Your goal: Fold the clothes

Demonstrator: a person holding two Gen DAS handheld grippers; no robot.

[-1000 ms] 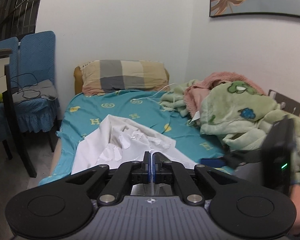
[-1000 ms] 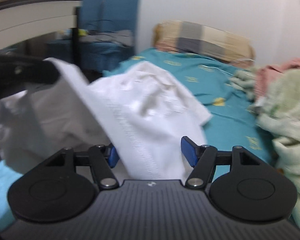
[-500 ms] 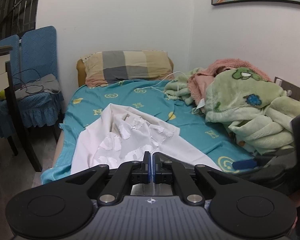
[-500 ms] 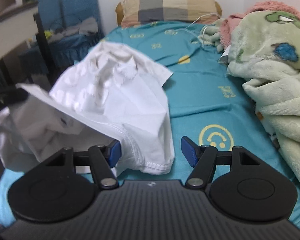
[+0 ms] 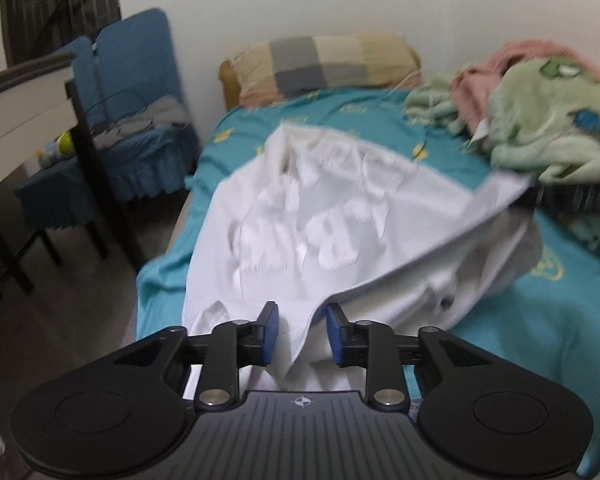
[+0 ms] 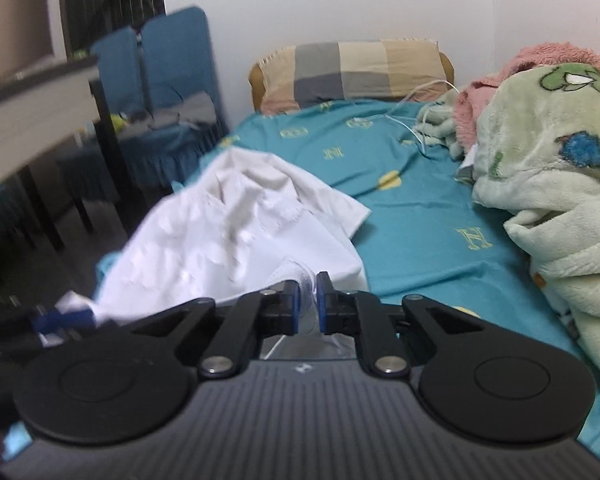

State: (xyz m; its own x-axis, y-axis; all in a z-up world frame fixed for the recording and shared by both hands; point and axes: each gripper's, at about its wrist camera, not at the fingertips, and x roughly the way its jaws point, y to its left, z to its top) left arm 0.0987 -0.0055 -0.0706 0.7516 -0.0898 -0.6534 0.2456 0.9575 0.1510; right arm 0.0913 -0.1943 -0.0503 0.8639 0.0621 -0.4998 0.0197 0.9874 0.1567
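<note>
A white garment (image 5: 312,220) with raised white patches lies spread on the teal bedsheet (image 5: 540,320); it also shows in the right wrist view (image 6: 236,236). My left gripper (image 5: 298,334) is open, its blue pads either side of the garment's near hem. My right gripper (image 6: 307,305) is shut on the garment's near edge. In the left wrist view the right gripper (image 5: 572,198) holds a corner of the cloth lifted at the right. In the right wrist view the left gripper (image 6: 60,320) sits low at the left, blurred.
A checked pillow (image 5: 324,62) lies at the head of the bed. Green and pink blankets (image 6: 548,160) are heaped along the right side. Blue chairs (image 5: 132,92) and a desk (image 5: 24,100) stand left of the bed. A white cable (image 6: 416,120) lies on the sheet.
My left gripper has opened and let go of the garment's hem. My right gripper has closed on the garment's edge and lifted a corner to the right.
</note>
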